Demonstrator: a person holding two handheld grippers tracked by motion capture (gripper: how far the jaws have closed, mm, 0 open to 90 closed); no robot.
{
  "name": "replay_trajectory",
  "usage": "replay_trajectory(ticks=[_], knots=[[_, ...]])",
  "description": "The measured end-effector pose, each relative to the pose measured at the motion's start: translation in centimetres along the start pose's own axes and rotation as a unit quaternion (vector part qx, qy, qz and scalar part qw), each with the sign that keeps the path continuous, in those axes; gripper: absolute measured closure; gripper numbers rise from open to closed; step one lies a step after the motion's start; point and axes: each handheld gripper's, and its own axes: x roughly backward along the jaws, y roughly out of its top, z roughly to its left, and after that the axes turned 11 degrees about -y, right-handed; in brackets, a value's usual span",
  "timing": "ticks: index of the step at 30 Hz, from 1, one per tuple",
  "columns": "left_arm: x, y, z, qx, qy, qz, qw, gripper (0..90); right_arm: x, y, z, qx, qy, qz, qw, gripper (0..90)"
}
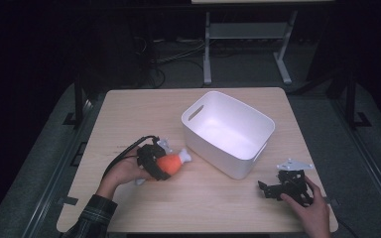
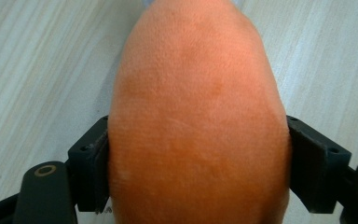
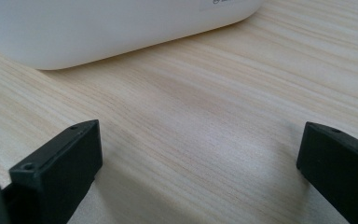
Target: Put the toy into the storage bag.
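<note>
An orange plush toy (image 1: 171,162) shaped like a drumstick, with a white end pointing at the bin, lies on the wooden table left of centre. My left gripper (image 1: 159,167) is closed around its orange body. In the left gripper view both black jaws press into the sides of the plush toy (image 2: 196,93), which bulges over them. My right gripper (image 1: 269,190) rests low at the table's front right, held by a hand. Its jaws stand wide apart in the right gripper view, with bare wood between the right gripper's (image 3: 200,144) tips.
A white plastic bin (image 1: 238,166) with handle cut-outs stands at the table's middle right, open side up; its wall (image 3: 98,28) is just ahead of the right gripper. Bare wood (image 1: 203,203) runs along the front edge. Dark floor, cables and a metal frame lie beyond the table.
</note>
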Motion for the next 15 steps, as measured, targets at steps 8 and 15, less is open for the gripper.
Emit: replay_trajectory(ticks=[8, 15], knots=[[1.1, -0.1, -0.2, 0.009, 0.0, -0.025, 0.9997, 20.7, 0.0, 0.0, 0.0, 0.0, 0.0, 0.0, 1.0, 0.0], [2.1, 0.2, -0.5, 0.005, 0.003, -0.035, 0.9994, 20.7, 0.0, 0.0, 0.0, 0.0, 0.0, 0.0, 1.0, 0.0]])
